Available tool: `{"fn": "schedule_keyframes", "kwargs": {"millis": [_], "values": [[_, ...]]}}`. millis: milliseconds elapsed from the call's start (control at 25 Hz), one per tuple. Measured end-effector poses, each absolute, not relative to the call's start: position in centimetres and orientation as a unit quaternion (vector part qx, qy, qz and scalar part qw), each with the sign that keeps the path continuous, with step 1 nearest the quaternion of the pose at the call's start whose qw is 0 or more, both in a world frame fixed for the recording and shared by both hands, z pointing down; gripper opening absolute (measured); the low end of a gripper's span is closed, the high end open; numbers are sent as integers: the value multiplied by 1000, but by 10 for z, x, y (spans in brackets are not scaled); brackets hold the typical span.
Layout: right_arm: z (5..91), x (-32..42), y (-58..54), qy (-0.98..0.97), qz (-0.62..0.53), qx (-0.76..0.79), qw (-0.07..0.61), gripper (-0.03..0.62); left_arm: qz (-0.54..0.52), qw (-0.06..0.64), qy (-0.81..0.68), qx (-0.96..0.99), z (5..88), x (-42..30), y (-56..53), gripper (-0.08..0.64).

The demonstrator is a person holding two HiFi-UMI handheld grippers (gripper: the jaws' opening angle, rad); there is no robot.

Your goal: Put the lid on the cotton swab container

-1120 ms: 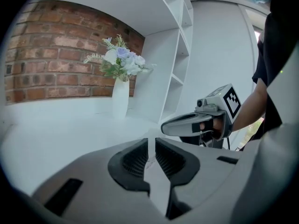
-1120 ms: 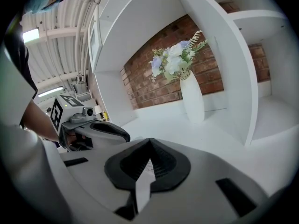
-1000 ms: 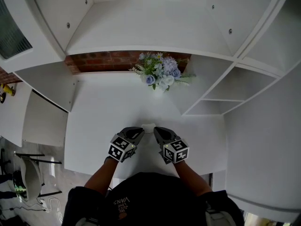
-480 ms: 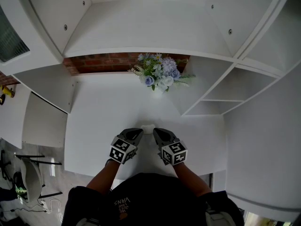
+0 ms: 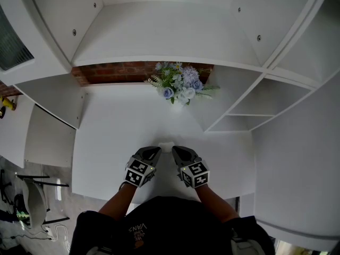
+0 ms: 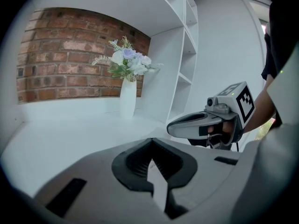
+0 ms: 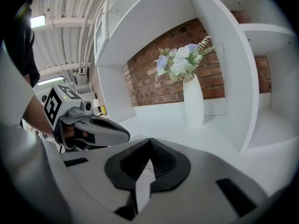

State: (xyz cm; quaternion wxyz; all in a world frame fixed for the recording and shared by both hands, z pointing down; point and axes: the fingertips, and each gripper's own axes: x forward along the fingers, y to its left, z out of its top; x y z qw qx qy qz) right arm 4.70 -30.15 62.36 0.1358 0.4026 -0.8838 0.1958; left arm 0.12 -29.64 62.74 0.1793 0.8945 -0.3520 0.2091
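Observation:
In the head view a small white object (image 5: 166, 146) lies on the white table (image 5: 117, 132) near its front edge. It is too small to tell whether it is the swab container or its lid. My left gripper (image 5: 154, 152) is just left of it and my right gripper (image 5: 176, 151) just right of it, tips pointing inward toward it. Both are shut with nothing seen between the jaws. In the left gripper view the left gripper (image 6: 152, 161) is shut and the right gripper (image 6: 205, 124) shows at the right. In the right gripper view the right gripper (image 7: 148, 161) is shut and the left gripper (image 7: 91, 129) shows at the left.
A white vase of pale blue and white flowers (image 5: 179, 82) stands at the back of the table against a brick wall (image 5: 117, 69). White shelf compartments (image 5: 265, 100) rise on the right, and a white panel (image 5: 53, 94) borders the left.

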Motion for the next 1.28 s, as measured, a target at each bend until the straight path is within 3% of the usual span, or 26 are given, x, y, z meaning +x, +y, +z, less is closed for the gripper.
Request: {"fn": "schedule_keyframes", "kwargs": {"millis": [680, 1280], "values": [[627, 50, -303, -879, 217, 402, 138, -2, 223, 152, -357, 894, 627, 3, -295, 6], [598, 56, -280, -873, 242, 417, 68, -2, 187, 149, -387, 891, 599, -7, -271, 6]]}}
